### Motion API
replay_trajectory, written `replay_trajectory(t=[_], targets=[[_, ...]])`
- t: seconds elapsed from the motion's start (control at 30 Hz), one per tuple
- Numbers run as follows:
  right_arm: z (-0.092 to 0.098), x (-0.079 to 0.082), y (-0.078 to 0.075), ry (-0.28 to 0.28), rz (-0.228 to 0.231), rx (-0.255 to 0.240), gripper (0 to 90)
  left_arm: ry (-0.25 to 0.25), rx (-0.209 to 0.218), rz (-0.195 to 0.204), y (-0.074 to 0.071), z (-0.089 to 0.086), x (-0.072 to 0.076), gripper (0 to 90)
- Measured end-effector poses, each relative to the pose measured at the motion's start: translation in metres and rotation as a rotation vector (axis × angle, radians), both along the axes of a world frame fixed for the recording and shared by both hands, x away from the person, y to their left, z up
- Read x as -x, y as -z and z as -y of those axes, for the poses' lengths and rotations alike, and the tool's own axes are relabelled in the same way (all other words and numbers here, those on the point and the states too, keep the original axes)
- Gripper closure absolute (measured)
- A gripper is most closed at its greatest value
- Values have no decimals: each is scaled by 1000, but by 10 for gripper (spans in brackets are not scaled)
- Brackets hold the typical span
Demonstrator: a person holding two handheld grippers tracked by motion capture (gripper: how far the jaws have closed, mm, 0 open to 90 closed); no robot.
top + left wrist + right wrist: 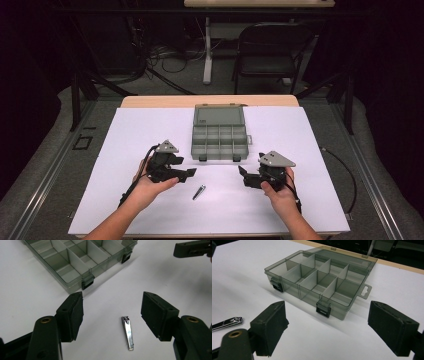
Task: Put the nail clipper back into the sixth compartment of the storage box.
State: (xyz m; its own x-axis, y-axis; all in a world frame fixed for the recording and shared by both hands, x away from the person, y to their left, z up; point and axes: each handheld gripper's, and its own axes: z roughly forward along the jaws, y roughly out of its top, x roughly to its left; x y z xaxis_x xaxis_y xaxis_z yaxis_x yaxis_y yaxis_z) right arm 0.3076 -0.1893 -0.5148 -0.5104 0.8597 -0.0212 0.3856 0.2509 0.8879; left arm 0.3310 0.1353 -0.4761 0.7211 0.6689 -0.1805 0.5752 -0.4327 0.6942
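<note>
- Step in hand, as I judge it: the approach to pick up the nail clipper (127, 333), probably to stow it in the compartment box (220, 136).
- Nail clipper lies flat on the white table cover (125, 150), between the two hands and near the front of the box, touching neither.
- Left gripper (112, 315): jaws spread, nothing pressed between them. In the left gripper view the clipper lies on the sheet in the gap between the jaws, nearer the right one and not gripped.
- Right gripper (327, 327): jaws spread and holding nothing, aimed at the box front with its two black latches.
- Box stands open, lid laid back, grey dividers showing; its compartments look empty.
- Next move calls for: lowering the left gripper until the pads straddle the clipper's narrow sides, then closing. The thin flat metal could slip or tip, so a low, square grip seems needed.
</note>
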Motion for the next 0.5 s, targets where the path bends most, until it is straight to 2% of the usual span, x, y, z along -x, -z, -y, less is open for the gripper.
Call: replay_trajectory(t=[0.17, 0.3, 0.33, 0.4, 0.5], targets=[[0, 0, 0, 3, 0, -1, 148, 12, -40, -20, 5, 11, 1, 358], [0, 0, 1, 2, 0, 1, 148, 21, -62, -15, 12, 18, 1, 378], [0, 0, 1, 1, 1, 2, 148, 26, -56, -27, 14, 20, 1, 427], [0, -1, 1, 2, 0, 0, 148, 38, -47, -66, 20, 24, -1, 443], [0, -1, 1, 2, 1, 0, 149, 43, -57, -84, 24, 27, -1, 475]])
